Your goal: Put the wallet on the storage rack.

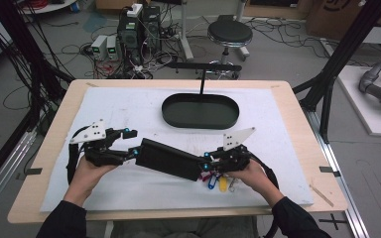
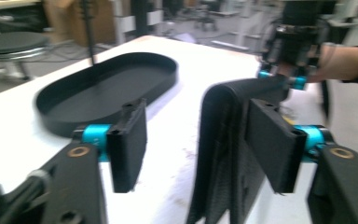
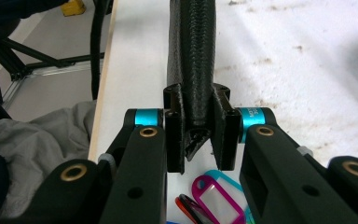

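Note:
A long black textured pouch [image 1: 171, 158] lies across the white mat between my two grippers. My right gripper [image 1: 206, 162] is shut on its right end; in the right gripper view both pads press the pouch [image 3: 191, 56] at the gripper's [image 3: 196, 135] tips. My left gripper [image 1: 133, 142] is open at the pouch's left end. In the left gripper view the pouch [image 2: 223, 140] stands between the jaws of that gripper [image 2: 198, 140], close against the right one, with a wide gap to the left one. The other hand's gripper holds the far end there.
A black oval tray [image 1: 200, 110] sits on the mat behind the pouch, seen also as the tray [image 2: 102, 88] in the left gripper view. Coloured key tags [image 1: 216, 182] lie under my right gripper, near the table's front edge. A stool [image 1: 229, 33] stands beyond the table.

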Demonstrator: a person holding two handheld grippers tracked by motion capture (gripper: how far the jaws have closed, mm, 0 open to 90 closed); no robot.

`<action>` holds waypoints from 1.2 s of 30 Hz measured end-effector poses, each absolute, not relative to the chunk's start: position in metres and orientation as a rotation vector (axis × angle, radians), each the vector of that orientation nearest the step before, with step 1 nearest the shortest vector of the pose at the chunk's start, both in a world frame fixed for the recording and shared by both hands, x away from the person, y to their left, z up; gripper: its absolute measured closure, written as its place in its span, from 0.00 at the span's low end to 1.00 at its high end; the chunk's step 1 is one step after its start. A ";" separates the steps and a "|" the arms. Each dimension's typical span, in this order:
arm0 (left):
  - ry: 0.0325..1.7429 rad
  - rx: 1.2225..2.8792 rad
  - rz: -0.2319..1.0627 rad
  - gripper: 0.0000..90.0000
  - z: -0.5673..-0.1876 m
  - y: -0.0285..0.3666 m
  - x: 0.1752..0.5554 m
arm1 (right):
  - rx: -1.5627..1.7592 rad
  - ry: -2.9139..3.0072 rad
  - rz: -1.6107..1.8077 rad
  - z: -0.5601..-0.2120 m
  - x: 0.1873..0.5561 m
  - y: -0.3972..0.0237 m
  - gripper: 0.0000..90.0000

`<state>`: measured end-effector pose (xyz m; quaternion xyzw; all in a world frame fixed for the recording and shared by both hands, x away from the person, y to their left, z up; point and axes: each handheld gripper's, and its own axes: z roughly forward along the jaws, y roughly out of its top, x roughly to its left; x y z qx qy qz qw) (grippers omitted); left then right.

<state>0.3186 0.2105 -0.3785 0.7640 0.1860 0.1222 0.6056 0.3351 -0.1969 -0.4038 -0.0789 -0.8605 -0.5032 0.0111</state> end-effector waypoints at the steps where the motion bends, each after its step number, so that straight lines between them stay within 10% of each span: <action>1: 0.407 1.778 0.252 0.40 -0.377 0.208 0.319 | -0.240 -2.686 -1.579 -0.402 0.335 -0.199 0.87; 11: 0.323 1.910 0.088 0.37 -0.375 0.180 0.326 | -0.166 -2.700 -1.545 -0.396 0.333 -0.202 0.87; 22: 0.221 1.941 0.080 0.79 -0.379 0.173 0.323 | -0.179 -2.727 -1.542 -0.392 0.334 -0.208 0.86; 36: 0.184 1.826 0.208 0.83 -0.372 0.158 0.327 | -0.346 -2.687 -1.831 -0.376 0.338 -0.241 0.65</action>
